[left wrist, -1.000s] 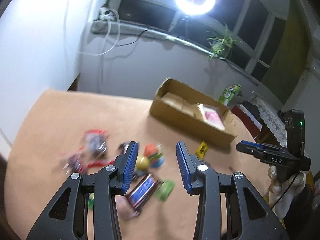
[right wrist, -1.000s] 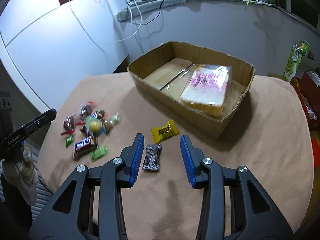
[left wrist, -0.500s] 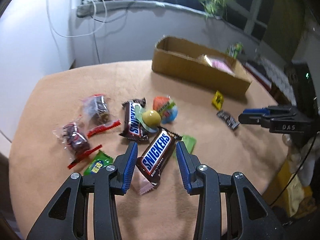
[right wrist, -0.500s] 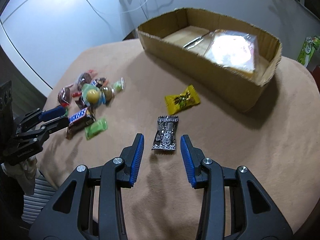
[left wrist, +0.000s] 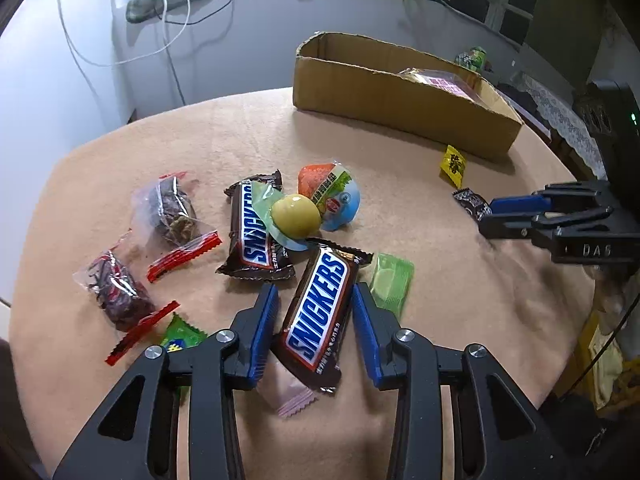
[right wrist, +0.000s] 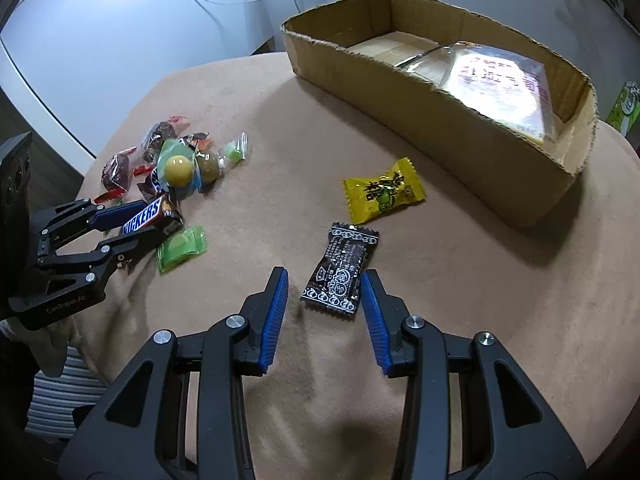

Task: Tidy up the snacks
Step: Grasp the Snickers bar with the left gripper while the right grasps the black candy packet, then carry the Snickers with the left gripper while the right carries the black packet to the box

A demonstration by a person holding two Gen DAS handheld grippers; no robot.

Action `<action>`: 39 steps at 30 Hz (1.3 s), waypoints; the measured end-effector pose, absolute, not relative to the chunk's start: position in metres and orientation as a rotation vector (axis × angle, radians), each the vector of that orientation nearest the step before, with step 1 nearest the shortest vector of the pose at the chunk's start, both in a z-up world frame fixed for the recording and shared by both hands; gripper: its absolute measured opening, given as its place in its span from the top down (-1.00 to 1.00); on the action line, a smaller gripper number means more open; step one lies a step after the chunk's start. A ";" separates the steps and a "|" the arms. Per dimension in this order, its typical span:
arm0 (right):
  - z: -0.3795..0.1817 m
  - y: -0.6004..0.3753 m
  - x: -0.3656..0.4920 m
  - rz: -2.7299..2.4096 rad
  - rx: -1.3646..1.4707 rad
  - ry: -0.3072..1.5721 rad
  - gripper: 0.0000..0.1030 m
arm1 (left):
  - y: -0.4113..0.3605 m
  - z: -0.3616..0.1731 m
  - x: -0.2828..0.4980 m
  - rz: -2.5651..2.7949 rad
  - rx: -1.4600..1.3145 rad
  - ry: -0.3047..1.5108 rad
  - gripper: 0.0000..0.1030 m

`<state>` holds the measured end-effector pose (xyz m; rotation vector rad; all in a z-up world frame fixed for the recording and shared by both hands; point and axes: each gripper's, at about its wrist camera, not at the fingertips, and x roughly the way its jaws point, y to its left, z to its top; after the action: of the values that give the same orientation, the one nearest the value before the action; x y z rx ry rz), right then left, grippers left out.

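My left gripper (left wrist: 315, 290) points down over a Snickers bar (left wrist: 316, 320) on the tan table. The bar lies between its blue pads, and the jaws are closing with a gap still showing on the left side. In the right wrist view the left gripper (right wrist: 154, 220) straddles the same bar (right wrist: 146, 216). My right gripper (right wrist: 325, 276) stands open around a black wrapped candy (right wrist: 340, 276), its pads just clear of the wrapper. A yellow candy (right wrist: 382, 192) lies beyond it. The cardboard box (right wrist: 440, 120) at the back holds a clear packet (right wrist: 500, 80).
A second Snickers (left wrist: 254, 236), a yellow ball candy (left wrist: 296, 216), a green packet (left wrist: 390, 284), a pink packet (left wrist: 288, 396) and two red-sealed fruit packs (left wrist: 172, 208) crowd the left gripper. The table's rounded edge runs close on the left.
Both grippers have sunk toward the table. The left came down over the Snickers bar, the right over the black candy. Both snacks lie where they were.
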<state>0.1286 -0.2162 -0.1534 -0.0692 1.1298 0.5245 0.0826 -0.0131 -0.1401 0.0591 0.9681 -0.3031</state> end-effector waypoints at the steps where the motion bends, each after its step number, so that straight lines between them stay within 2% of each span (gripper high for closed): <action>1: -0.154 -0.215 0.129 0.523 -0.073 1.131 0.24 | -0.013 -0.141 0.083 -0.303 0.054 0.965 0.38; 5: -0.155 -0.211 0.132 0.512 -0.095 1.133 0.28 | -0.016 -0.141 0.082 -0.303 0.050 0.955 0.46; 9: -0.157 -0.205 0.137 0.497 -0.125 1.136 0.46 | -0.015 -0.142 0.084 -0.303 0.029 0.950 0.47; 15: -0.156 -0.199 0.138 0.497 -0.179 1.127 0.47 | -0.011 -0.141 0.082 -0.303 -0.007 0.942 0.47; 24: -0.148 -0.219 0.136 0.509 -0.086 1.116 0.48 | -0.003 -0.131 0.073 -0.303 -0.058 0.914 0.47; 39: -0.096 -0.238 0.141 0.499 -0.013 0.996 0.48 | -0.002 -0.098 0.081 -0.329 -0.126 0.833 0.47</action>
<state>0.1408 -0.2383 -0.0965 -0.0128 0.9957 0.4991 0.0809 -0.0021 -0.0983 -0.1257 0.8329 -0.3286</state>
